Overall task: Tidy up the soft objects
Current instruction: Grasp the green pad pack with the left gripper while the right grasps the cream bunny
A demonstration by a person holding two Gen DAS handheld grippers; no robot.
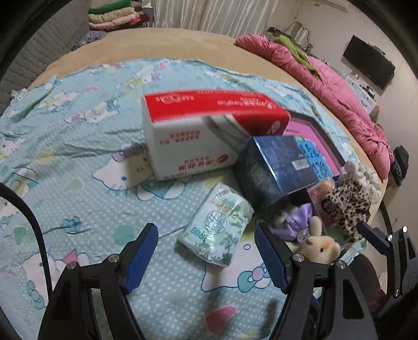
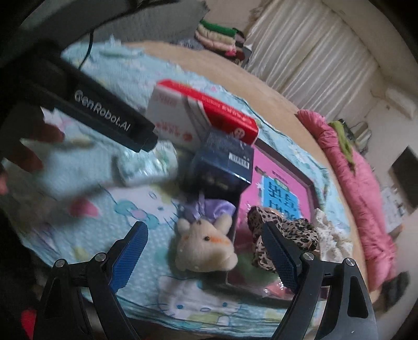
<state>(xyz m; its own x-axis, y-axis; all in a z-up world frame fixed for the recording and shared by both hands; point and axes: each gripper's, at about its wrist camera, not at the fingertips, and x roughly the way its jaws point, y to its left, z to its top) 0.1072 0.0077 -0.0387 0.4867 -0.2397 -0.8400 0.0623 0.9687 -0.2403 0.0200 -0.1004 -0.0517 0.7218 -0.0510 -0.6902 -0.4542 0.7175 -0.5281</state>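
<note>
A green-and-white tissue pack lies on the cartoon-print sheet. My left gripper hangs open just in front of it, its blue pads apart from the pack. A cream plush animal with a purple satin cloth leans over the edge of a dark open box. My right gripper is open, its pads on either side of the plush and apart from it. A leopard-print soft piece lies beside the plush.
A red-and-white carton and a dark blue box stand behind the tissue pack, with a pink-topped flat box beside them. A pink quilt runs along the bed's right edge. Folded clothes are stacked at the back.
</note>
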